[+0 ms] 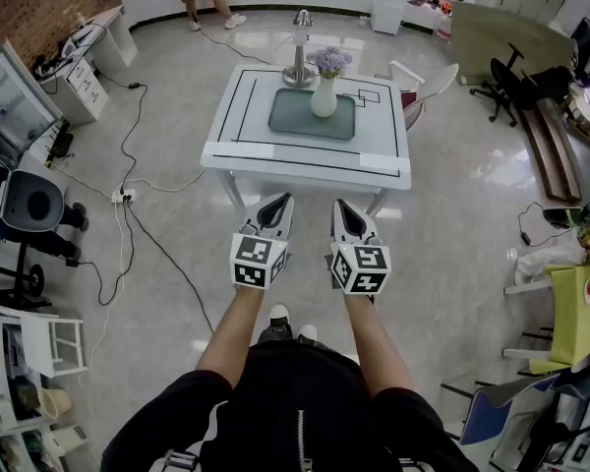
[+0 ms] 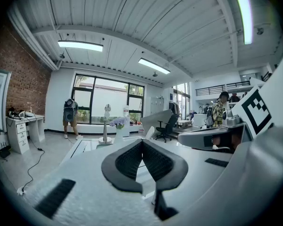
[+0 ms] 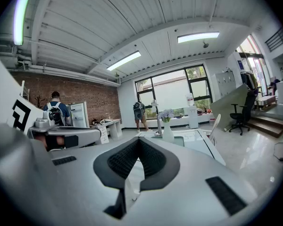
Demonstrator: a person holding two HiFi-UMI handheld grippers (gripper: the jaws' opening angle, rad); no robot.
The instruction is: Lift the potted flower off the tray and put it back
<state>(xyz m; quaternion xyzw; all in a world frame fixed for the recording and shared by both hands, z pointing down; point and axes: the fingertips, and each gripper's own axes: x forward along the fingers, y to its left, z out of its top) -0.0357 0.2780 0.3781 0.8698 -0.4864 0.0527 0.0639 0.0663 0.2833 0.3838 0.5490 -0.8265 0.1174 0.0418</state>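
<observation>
- Vase (image 1: 324, 99): white; flowers (image 1: 329, 61): pale purple.
- Tray (image 1: 291, 117): muted grey-green.
- Table (image 1: 238, 131): white top, thin black line markings.
- Left gripper (image 1: 277, 198) and right gripper (image 1: 341, 204): white bodies, black ribbed pads, black-and-white square markers.
- Floor (image 1: 177, 219): glossy light grey.
- Wall (image 1: 39, 8): red-brown brick pattern.
</observation>
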